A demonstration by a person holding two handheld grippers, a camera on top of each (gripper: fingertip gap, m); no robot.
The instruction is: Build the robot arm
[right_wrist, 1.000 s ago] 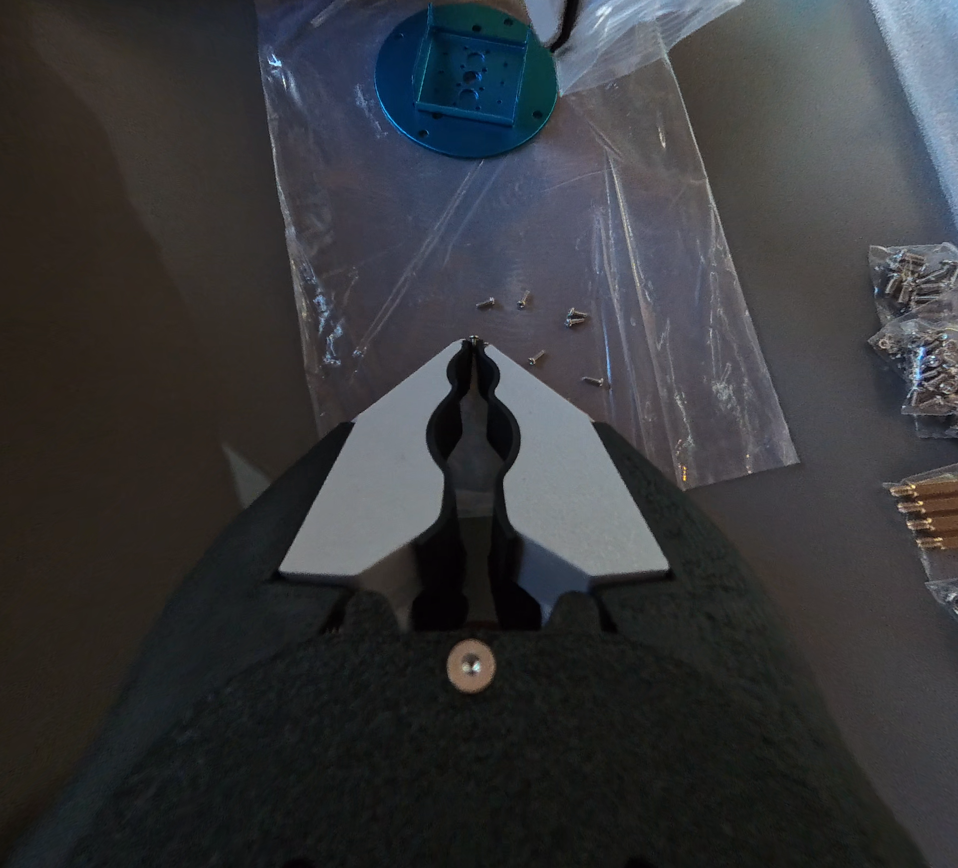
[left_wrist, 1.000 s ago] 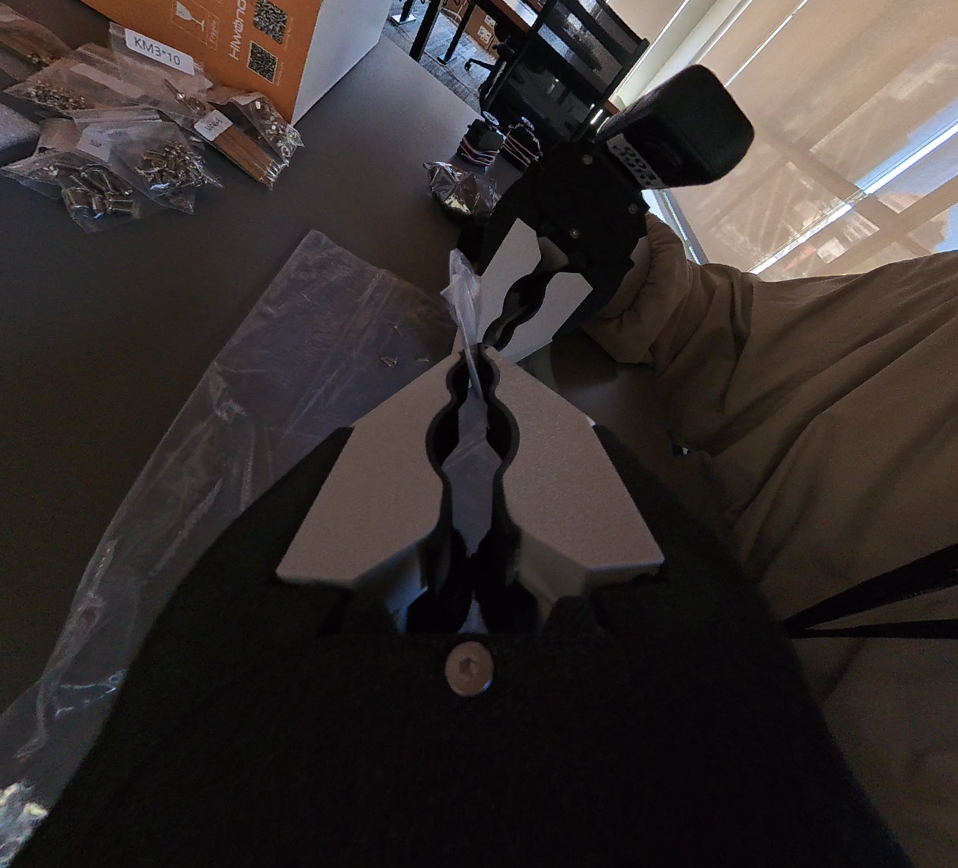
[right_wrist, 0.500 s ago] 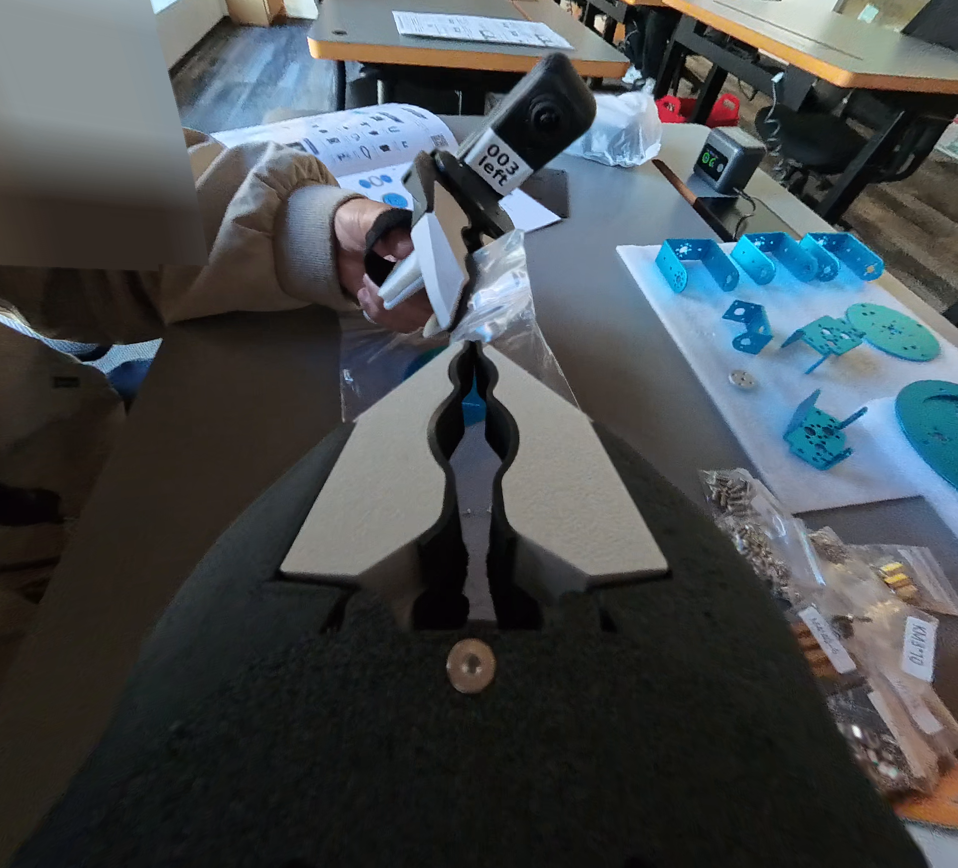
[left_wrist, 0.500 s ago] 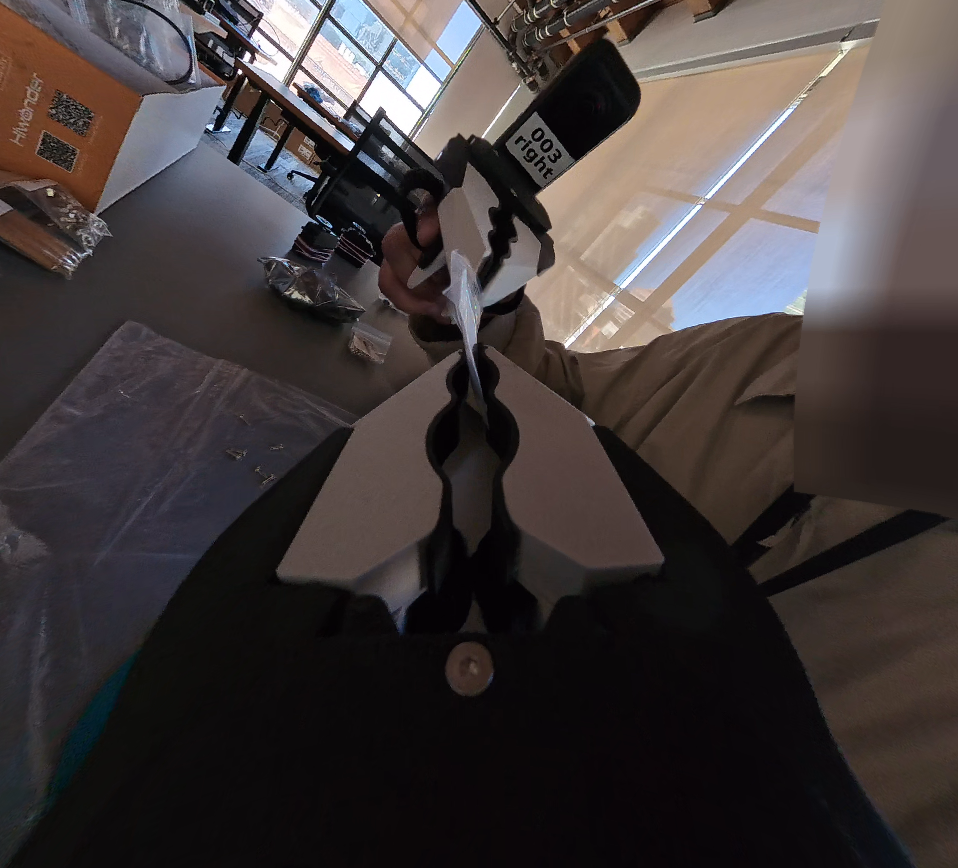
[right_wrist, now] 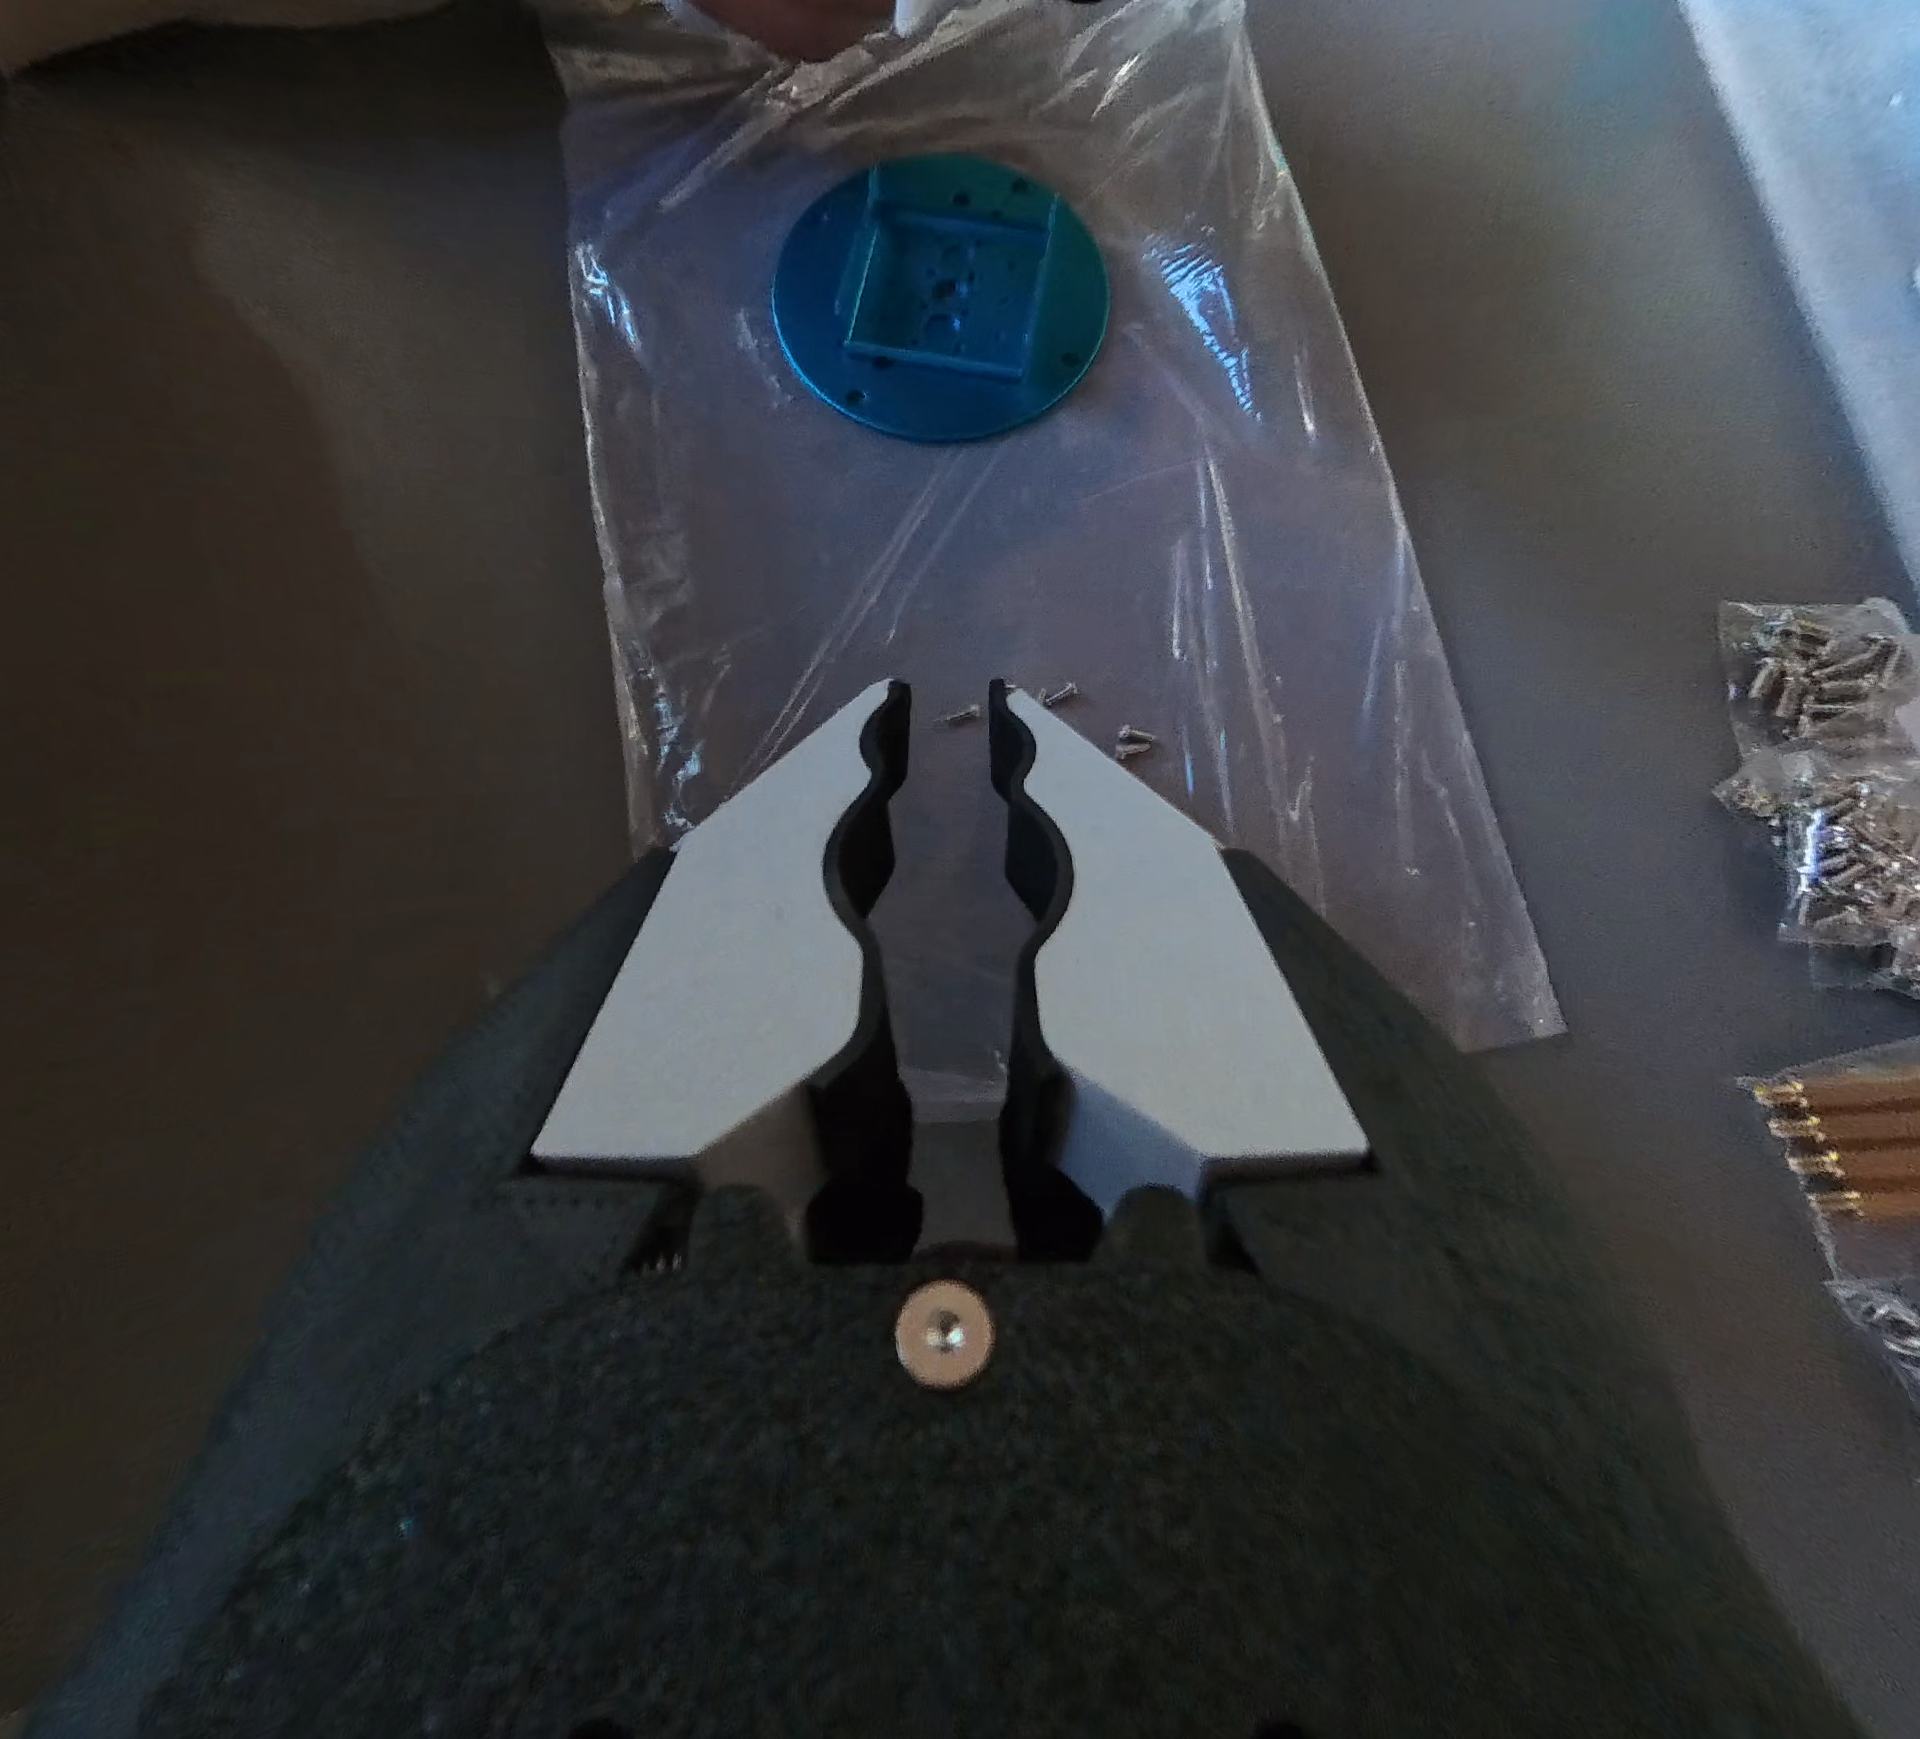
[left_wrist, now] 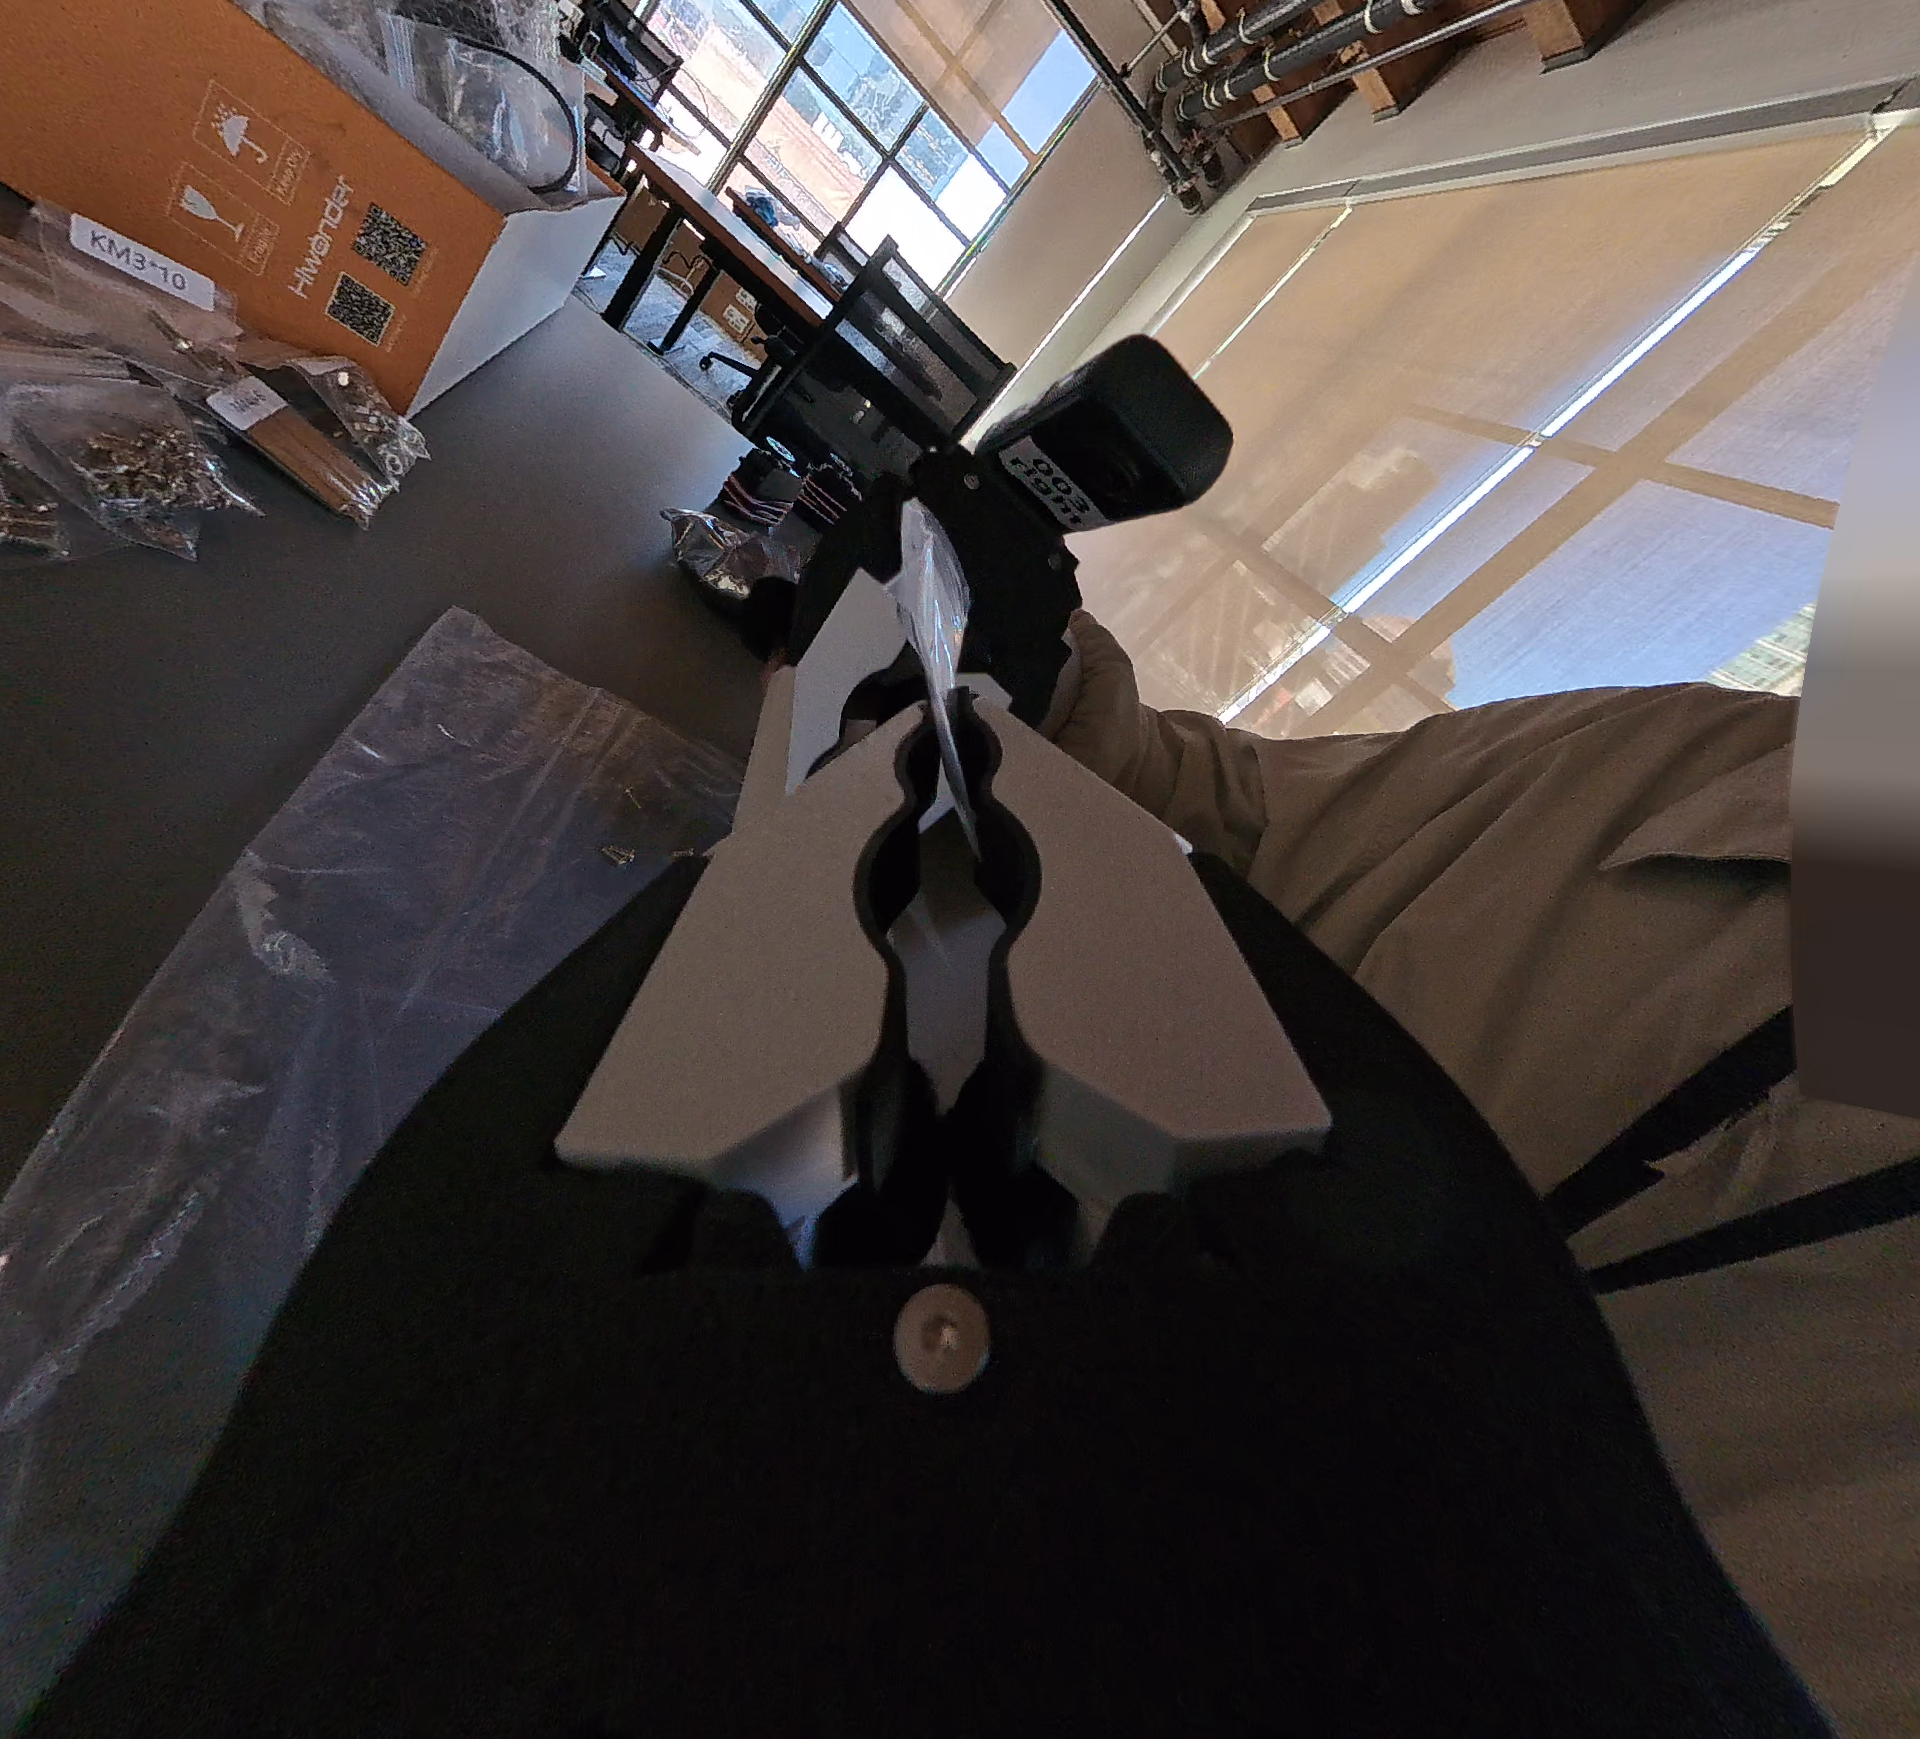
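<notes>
Your left tongs (left_wrist: 961,733) pinch small bag (left_wrist: 940,609); right tongs (right_wrist: 948,702) parted, above screws (right_wrist: 1132,739) on plastic sheet (right_wrist: 1299,650).

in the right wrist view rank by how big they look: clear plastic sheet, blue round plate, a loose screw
1. clear plastic sheet
2. blue round plate, lying on the sheet
3. loose screw, tiny, by the open right gripper tips

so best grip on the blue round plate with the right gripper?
Judging by its pose, take the blue round plate by the raised square bracket at its centre, coming straight down with the open right gripper. The disc lies flat on the clear plastic sheet, so its thin rim gives the fingers little; the bracket's upright walls do.
</notes>
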